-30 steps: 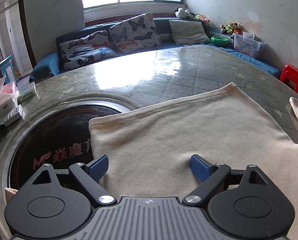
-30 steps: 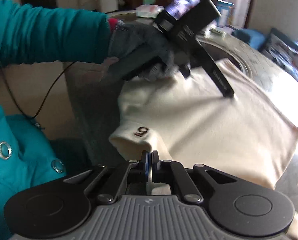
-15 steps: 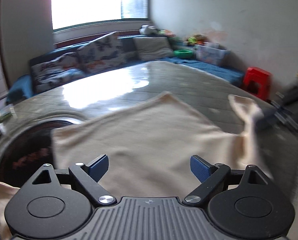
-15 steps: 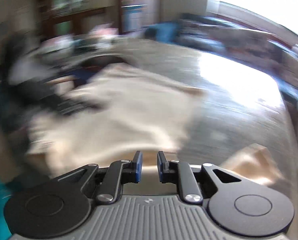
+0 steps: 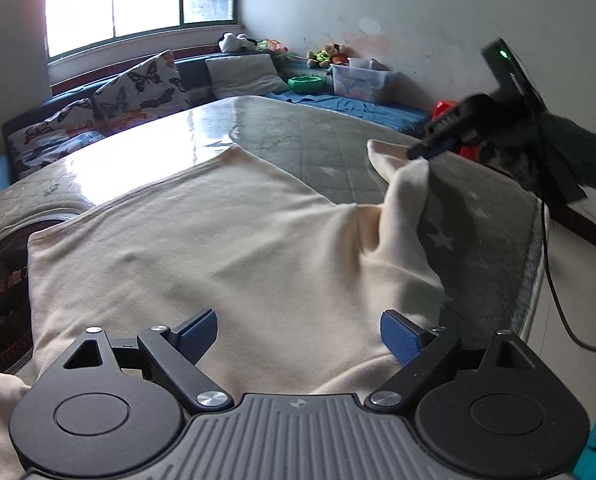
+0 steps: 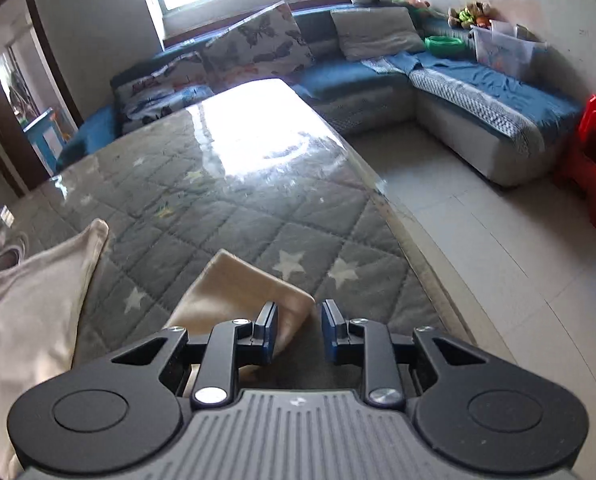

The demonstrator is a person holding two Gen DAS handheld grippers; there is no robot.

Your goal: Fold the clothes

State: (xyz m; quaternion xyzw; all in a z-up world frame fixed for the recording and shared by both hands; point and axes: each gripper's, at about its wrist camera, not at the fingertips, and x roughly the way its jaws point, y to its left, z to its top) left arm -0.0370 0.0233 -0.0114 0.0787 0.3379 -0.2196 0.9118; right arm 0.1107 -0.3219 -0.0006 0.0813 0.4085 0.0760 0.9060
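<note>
A cream shirt point(image 5: 225, 248) lies spread on the grey quilted table point(image 5: 322, 140). My left gripper point(image 5: 300, 334) is open and hovers low over the shirt's near part. The right gripper point(image 5: 422, 154) shows at the right of the left wrist view, at the tip of the shirt's sleeve point(image 5: 402, 188), which rises from the table toward it. In the right wrist view my right gripper point(image 6: 300, 330) is partly open, with the sleeve end point(image 6: 241, 292) at its left finger point(image 6: 267, 332) and not pinched. The shirt body point(image 6: 29, 296) lies to the left.
A round dark inset point(image 5: 1, 280) lies in the table at the left. The table's right edge point(image 6: 402, 216) drops to a tiled floor. A blue sofa point(image 6: 458, 92) with cushions runs along the window and wall. A red stool point(image 6: 594, 160) stands at the right.
My right gripper let go of the collar area, swung to the shirt's far sleeve and opened. My left gripper turned to the right and stayed open over the shirt.
</note>
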